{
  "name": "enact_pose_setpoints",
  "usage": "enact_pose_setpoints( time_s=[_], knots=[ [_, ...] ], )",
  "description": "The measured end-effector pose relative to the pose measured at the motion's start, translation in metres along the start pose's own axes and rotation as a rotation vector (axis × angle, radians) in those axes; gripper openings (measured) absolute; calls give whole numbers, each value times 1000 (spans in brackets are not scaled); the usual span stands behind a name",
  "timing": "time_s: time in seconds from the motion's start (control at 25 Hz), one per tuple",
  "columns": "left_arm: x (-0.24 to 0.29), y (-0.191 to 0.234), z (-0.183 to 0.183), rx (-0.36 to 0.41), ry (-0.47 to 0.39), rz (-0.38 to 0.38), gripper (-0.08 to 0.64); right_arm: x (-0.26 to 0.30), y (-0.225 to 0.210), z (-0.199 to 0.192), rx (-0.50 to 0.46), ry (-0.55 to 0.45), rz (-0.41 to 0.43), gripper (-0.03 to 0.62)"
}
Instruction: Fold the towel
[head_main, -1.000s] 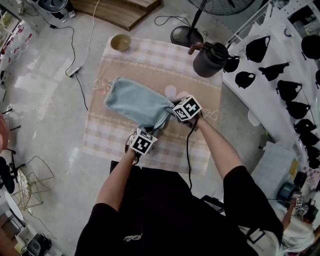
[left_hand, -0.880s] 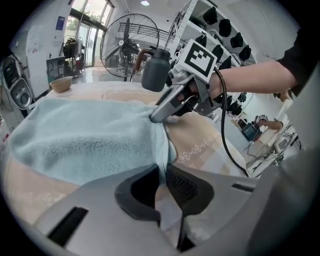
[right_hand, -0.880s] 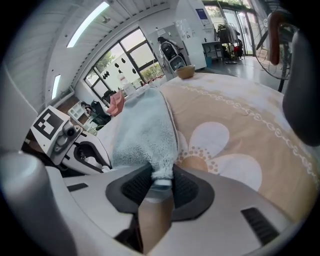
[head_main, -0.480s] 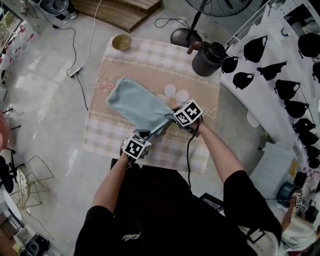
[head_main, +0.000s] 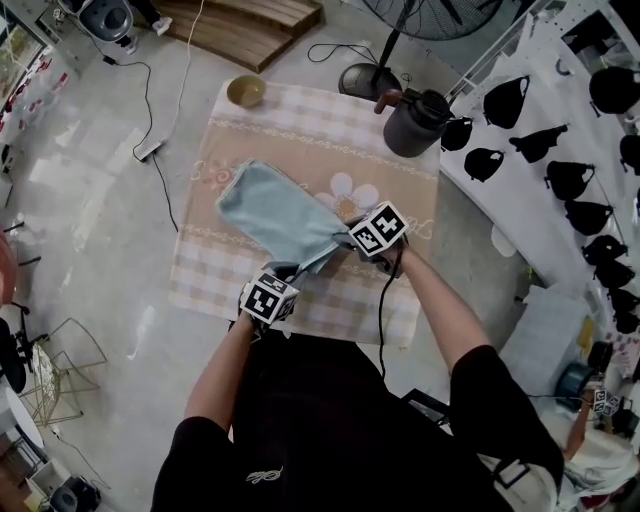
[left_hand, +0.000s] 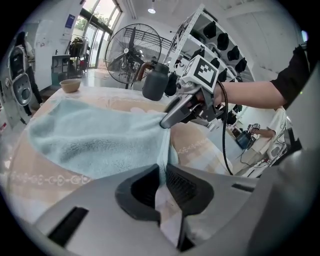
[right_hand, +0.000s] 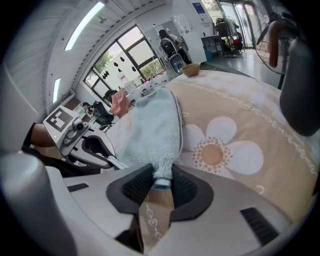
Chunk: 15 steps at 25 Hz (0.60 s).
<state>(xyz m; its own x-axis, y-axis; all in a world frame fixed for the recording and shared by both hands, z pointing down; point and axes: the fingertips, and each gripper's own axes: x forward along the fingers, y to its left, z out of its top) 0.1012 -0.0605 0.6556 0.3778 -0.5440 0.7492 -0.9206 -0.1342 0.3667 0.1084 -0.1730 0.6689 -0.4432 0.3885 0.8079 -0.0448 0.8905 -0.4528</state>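
A light blue towel (head_main: 272, 213) lies on the checked and flowered tablecloth (head_main: 330, 140), with its near edge lifted. My left gripper (head_main: 289, 273) is shut on the towel's near left corner; the cloth (left_hand: 95, 140) runs up from between the left gripper's pads (left_hand: 162, 179). My right gripper (head_main: 346, 244) holds the near right corner. Its jaws have just been closing, with the towel's bunched corner (right_hand: 159, 125) between the right gripper's pads (right_hand: 161, 181). Each gripper also shows in the other's view: the right gripper (left_hand: 166, 123) and the left gripper (right_hand: 102, 150).
A dark kettle (head_main: 412, 120) stands at the table's far right corner and a small bowl (head_main: 246, 91) at the far left. Behind the table a fan's base (head_main: 364, 76) sits on the floor. A white rack with black items (head_main: 560, 150) runs along the right.
Both grippers have drawn back a little toward the person and risen, taking the towel's near corners with them. The towel's near edge now stretches between them.
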Motion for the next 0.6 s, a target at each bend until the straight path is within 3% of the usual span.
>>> enact_pose_setpoints(
  time_s=[0.24, 0.44, 0.6],
  knots=[
    [-16, 7, 9, -28, -45, -56, 48, -8, 7, 15, 55, 15, -6, 103],
    [-41, 21, 21, -124, -104, -106, 48, -16, 19, 39, 95, 38, -10, 103],
    [-62, 40, 35, -147, -145, -126, 48, -22, 26, 67, 116, 36, -36, 103]
  ],
)
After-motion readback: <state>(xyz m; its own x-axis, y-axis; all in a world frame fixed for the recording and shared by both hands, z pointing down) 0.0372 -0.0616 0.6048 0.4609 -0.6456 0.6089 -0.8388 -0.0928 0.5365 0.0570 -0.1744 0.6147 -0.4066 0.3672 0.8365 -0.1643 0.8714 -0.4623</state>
